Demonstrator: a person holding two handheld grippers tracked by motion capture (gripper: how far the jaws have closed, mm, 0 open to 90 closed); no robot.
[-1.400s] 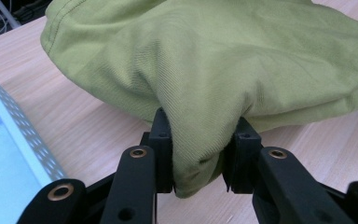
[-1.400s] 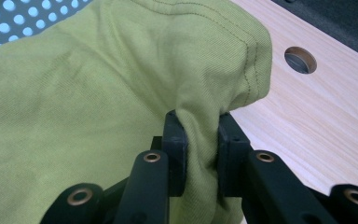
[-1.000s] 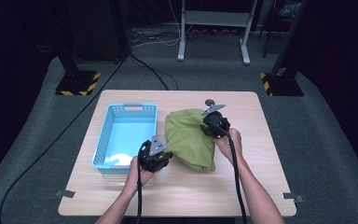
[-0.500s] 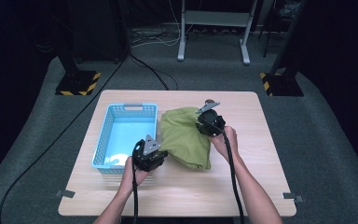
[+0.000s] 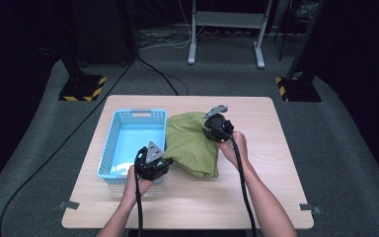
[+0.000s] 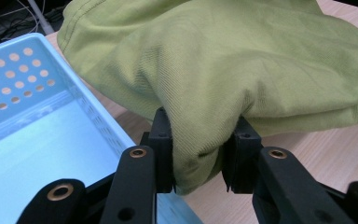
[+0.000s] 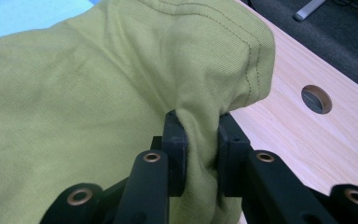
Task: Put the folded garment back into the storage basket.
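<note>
Change: we see the green cloth (image 5: 192, 143) carried leftward since a second ago, its edge now over the blue basket (image 5: 116, 143) rim.
Left claw (image 6: 196, 156): clamps a near fold.
Right claw (image 7: 200, 149): pinches the stitched far hem.
Desk (image 5: 256, 197): pale wood, one round hole (image 7: 316, 99).
Room: dark; grey carpet (image 5: 345, 148), cables (image 5: 54, 153).

— Left gripper (image 5: 164, 162)?
— Held low in the left hand (image 5: 139, 181), jaws pinched on a fold of green cloth (image 5: 190, 143).
— Right gripper (image 5: 210, 126)?
— Farther forward, right hand (image 5: 232, 147) behind, clamped on the cloth's far edge.
</note>
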